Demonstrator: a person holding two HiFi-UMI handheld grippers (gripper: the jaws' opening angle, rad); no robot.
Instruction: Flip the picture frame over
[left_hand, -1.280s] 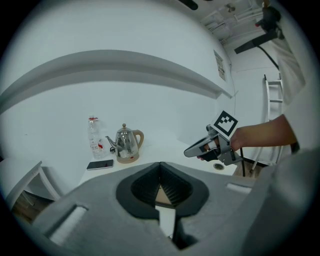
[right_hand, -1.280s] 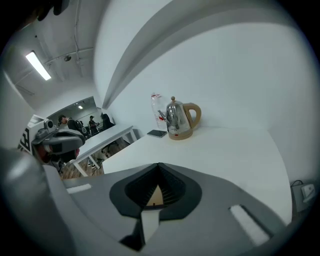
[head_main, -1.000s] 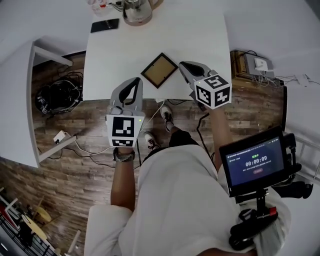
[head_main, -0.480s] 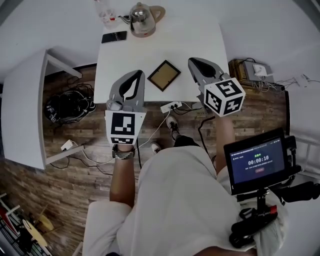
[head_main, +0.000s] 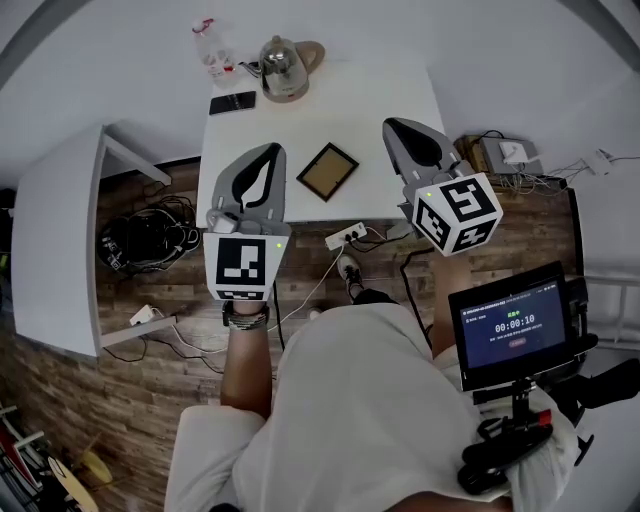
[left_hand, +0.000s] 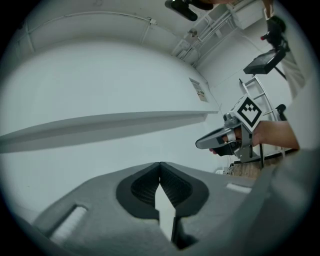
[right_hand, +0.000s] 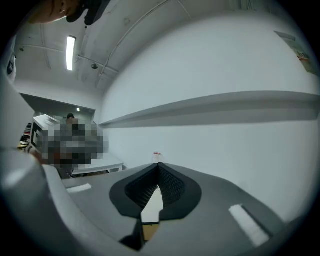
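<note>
- Change over the last second: both grippers have come up and away from the bench (head_main: 400, 95). They sat low at its front edge and now hang well above it, pointing roughly level at the wall.
- Left gripper (head_main: 270, 149): clenched, nothing between the jaws; its own view shows only wall and the other gripper.
- Right gripper (head_main: 393, 126): also clenched and empty.
- Picture frame (head_main: 327, 171): same spot on the bench in all three head views, lying flat and turned diamond-wise, near the front edge. From above, the grippers flank it left and right, neither touching it.
- Face up is a tan panel in a dark border. I can't tell whether that's the front or the backing.
- Task read: this fits hands lifting to line up on a frame that still needs turning, and equally hands pulling clear of one already turned. The frames don't settle which.
- Edges: the frame's near corner is close to the bench's front edge. The frame is thin and flat on the surface, so I judge there's little lip for a pinch.
- Room: bare bench to the right of the frame and behind it.
- Kettle (head_main: 284, 55), phone (head_main: 232, 102) and bottle (head_main: 208, 52) are clustered at the far left corner, well apart from the frame.
- Below the front edge there's a power strip (head_main: 345, 236) on the floor. A side table (head_main: 55, 230) stands off to the left.
</note>
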